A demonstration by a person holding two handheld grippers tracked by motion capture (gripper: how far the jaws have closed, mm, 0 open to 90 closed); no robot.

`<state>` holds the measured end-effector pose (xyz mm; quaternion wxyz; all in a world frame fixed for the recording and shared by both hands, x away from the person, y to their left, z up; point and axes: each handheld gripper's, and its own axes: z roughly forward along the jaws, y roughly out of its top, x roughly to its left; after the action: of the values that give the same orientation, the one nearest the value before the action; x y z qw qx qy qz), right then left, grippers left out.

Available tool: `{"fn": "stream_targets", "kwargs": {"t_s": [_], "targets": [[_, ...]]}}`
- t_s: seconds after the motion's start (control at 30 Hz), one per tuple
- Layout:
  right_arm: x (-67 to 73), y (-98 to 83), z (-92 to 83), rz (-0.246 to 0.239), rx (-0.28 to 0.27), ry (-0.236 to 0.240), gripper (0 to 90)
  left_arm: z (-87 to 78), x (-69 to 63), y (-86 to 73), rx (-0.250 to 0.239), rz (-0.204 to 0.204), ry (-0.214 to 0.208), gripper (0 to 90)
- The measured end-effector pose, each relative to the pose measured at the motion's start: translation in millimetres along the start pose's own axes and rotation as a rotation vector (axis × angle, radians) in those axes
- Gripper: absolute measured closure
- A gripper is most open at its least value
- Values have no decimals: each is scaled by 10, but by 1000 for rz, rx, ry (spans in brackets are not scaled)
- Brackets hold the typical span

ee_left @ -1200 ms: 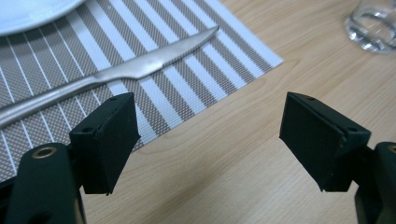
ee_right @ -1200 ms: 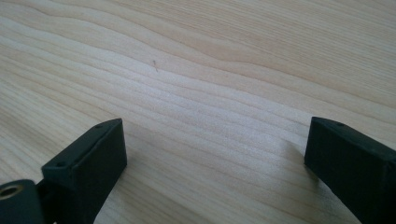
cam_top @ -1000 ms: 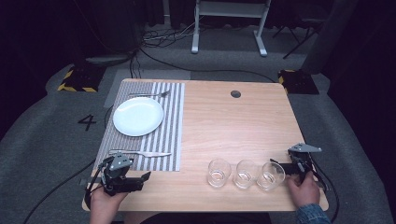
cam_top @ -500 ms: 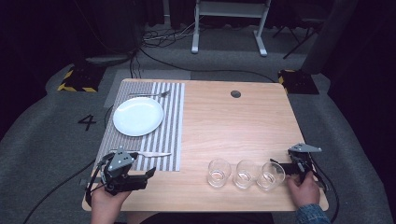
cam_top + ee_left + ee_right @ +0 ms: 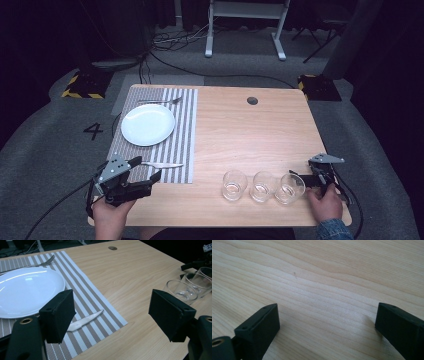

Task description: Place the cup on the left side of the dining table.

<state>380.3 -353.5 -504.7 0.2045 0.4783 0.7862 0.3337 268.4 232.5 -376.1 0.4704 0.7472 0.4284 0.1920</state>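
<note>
Your left hand-held gripper [image 5: 146,169]: wide, empty | knife [image 5: 161,164]: just ahead, lying along the counter's near edge, maybe touching one jaw | right hand-held gripper [image 5: 298,179]: wide, farther away

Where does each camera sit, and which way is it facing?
High view: above the person's side, facing forward and down on the table; the left hand and right hand enter at the bottom, holding the left claw and right claw.
Left gripper view: rides the left claw, looking along its open jaws over the plate toward the glasses.
Right gripper view: rides the right claw, tilted down at the table between its open jaws.
Shared: high and left gripper views both show plate and glasses.
</note>
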Motion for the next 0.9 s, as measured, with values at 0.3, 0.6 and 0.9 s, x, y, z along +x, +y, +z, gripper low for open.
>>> {"fn": "stream_targets", "kwargs": {"t_s": [0.3,0.6,0.9], "targets": [[1,-1,-1,1,0,0,60,85,-29,43,16,29,2,210],[1,-1,-1,1,0,0,60,308,-126,156,38,75,-54,208],[1,-1,-1,1,-1,0,60,534,-235,275,55,121,-109,208]]}}
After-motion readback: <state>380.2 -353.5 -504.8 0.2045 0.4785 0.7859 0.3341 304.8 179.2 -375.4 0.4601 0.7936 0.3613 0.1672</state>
